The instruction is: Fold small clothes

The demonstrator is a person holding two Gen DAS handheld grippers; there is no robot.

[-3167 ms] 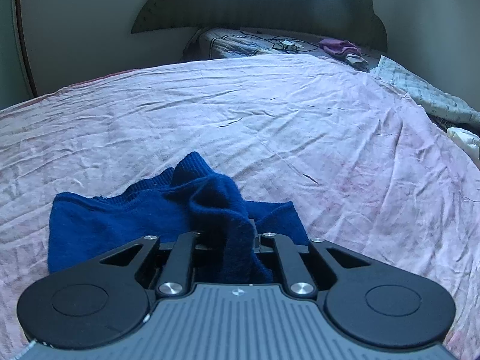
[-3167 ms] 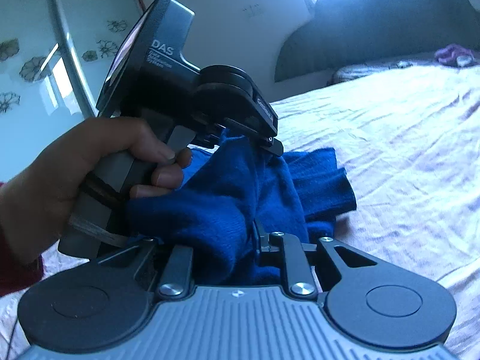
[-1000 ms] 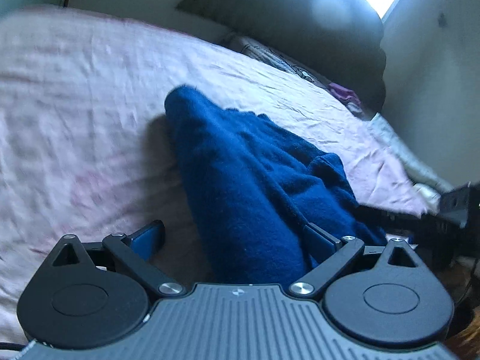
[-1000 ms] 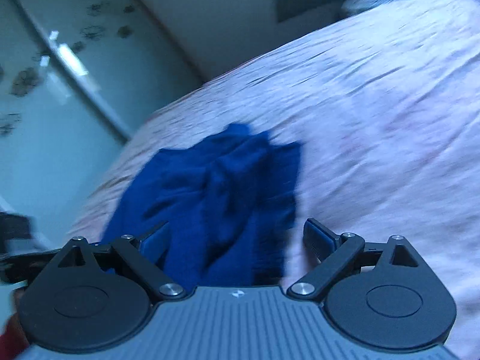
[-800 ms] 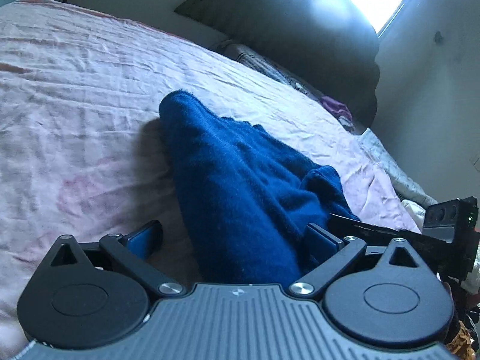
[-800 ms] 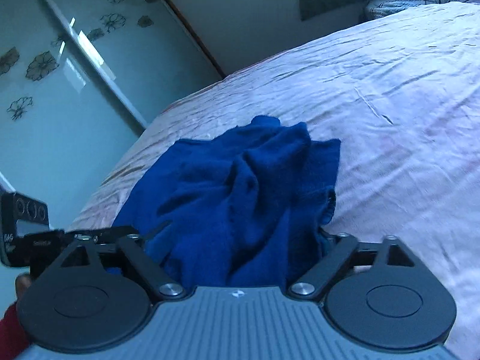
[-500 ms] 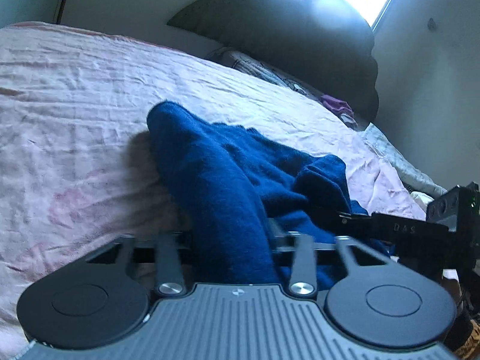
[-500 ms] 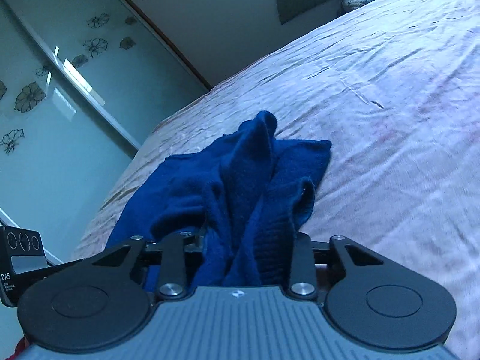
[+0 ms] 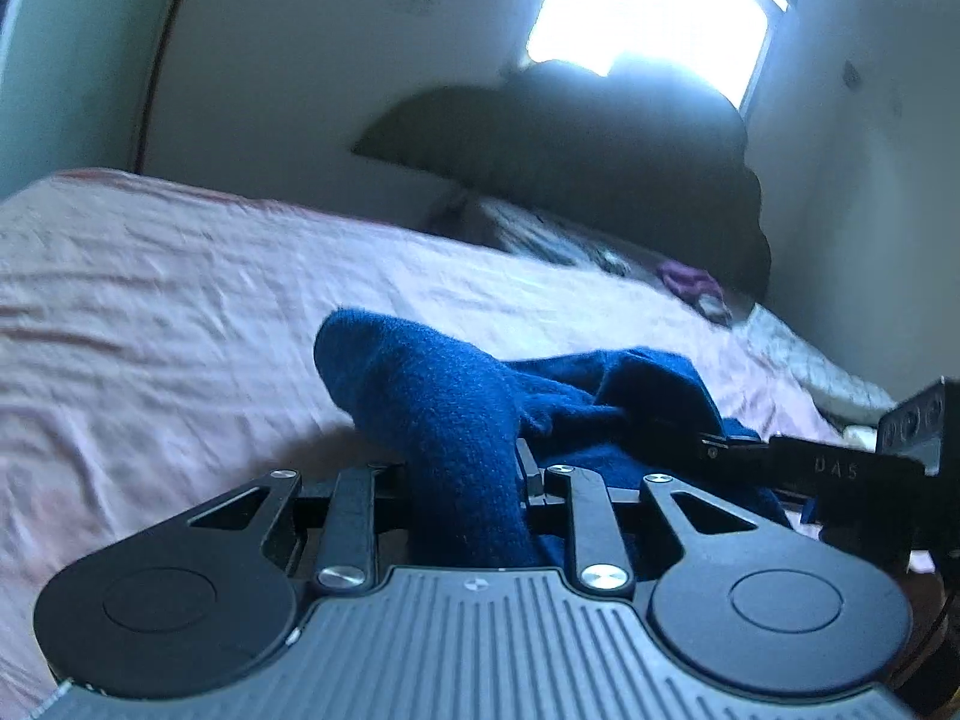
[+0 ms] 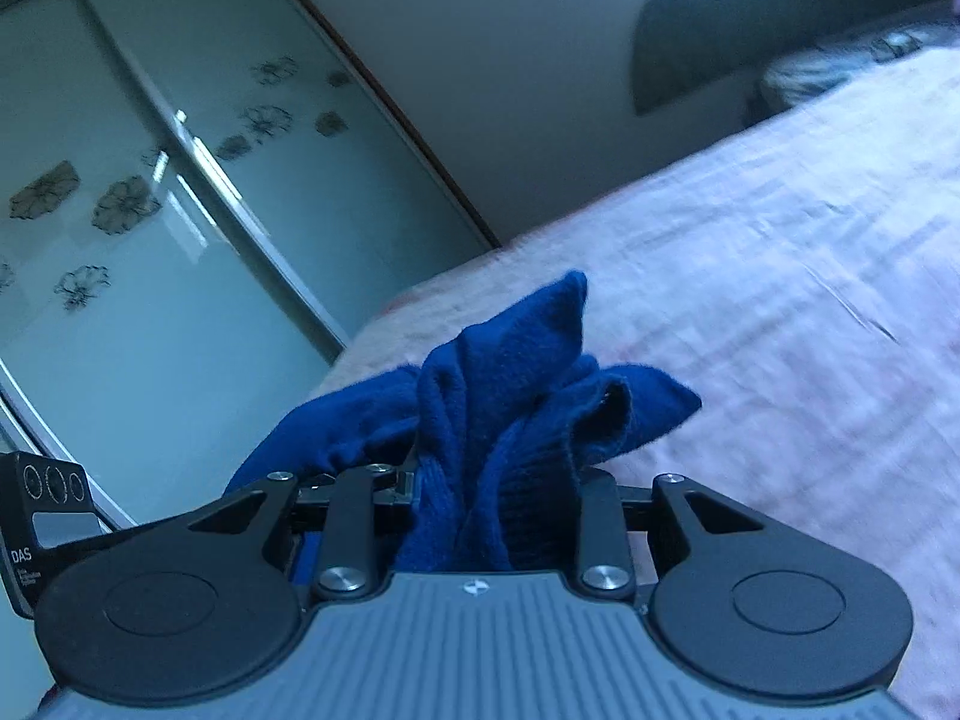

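I see pink bedsheet (image 9: 180, 324) across the frame, dark headboard (image 9: 576, 168) at 12 o'clock. Blue garment (image 9: 456, 420) bunched at centre, partly off the sheet. Left gripper (image 9: 465, 480) jaws closing, clamped on its fabric. Right gripper (image 10: 495, 489), at 3 o'clock in my left view, clamped on another bunch.

We see a bed (image 9: 180, 312) under a wrinkled pink sheet, a dark headboard (image 9: 588, 150) below a bright window (image 9: 654, 6), and frosted wardrobe doors (image 10: 150, 228) (printed with flowers).
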